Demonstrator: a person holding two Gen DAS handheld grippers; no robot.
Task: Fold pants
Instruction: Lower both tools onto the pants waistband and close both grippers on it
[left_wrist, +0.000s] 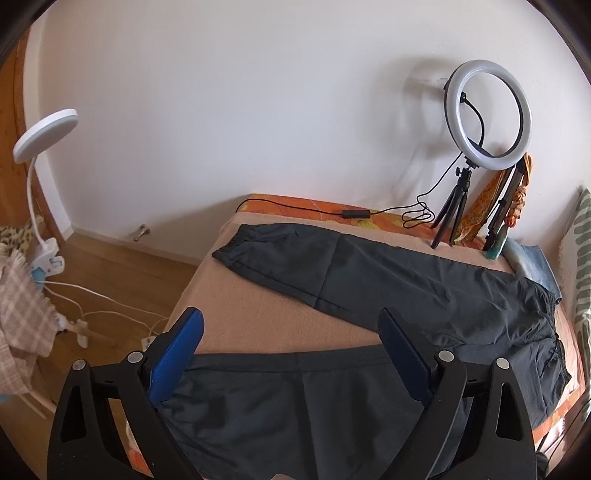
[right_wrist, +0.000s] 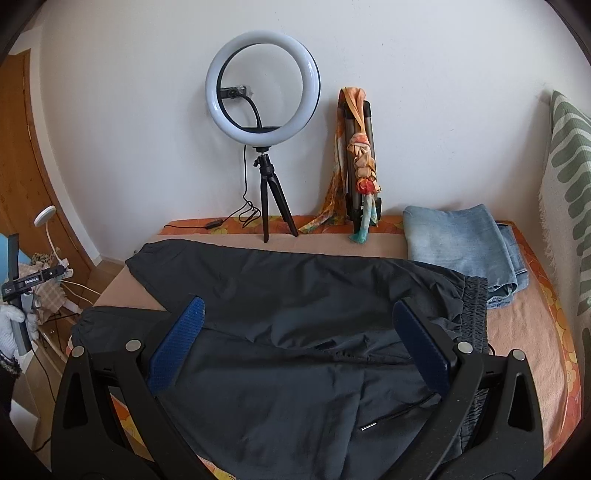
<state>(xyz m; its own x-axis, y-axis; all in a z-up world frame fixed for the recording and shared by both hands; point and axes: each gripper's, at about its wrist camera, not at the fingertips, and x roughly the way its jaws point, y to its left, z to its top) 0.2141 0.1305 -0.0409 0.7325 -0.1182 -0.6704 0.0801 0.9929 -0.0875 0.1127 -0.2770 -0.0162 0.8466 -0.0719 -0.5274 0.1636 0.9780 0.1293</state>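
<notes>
Dark grey pants (left_wrist: 388, 280) lie spread on a bed with a peach blanket (left_wrist: 258, 306). One leg runs along the far side to a cuff at the left, the other leg lies near, under my left gripper (left_wrist: 291, 321). The left gripper is open and empty above the near leg's cuff end. In the right wrist view the pants (right_wrist: 295, 295) have their elastic waistband (right_wrist: 474, 314) at the right. My right gripper (right_wrist: 299, 310) is open and empty above the seat of the pants, near the waistband.
A ring light on a small tripod (right_wrist: 262, 85) stands at the back by the wall, its cable (left_wrist: 354, 213) on the bed. A folded tripod with a scarf (right_wrist: 360, 162) leans beside it. Folded jeans (right_wrist: 465, 240) lie back right. A clip lamp (left_wrist: 44, 136) and wooden floor are at left.
</notes>
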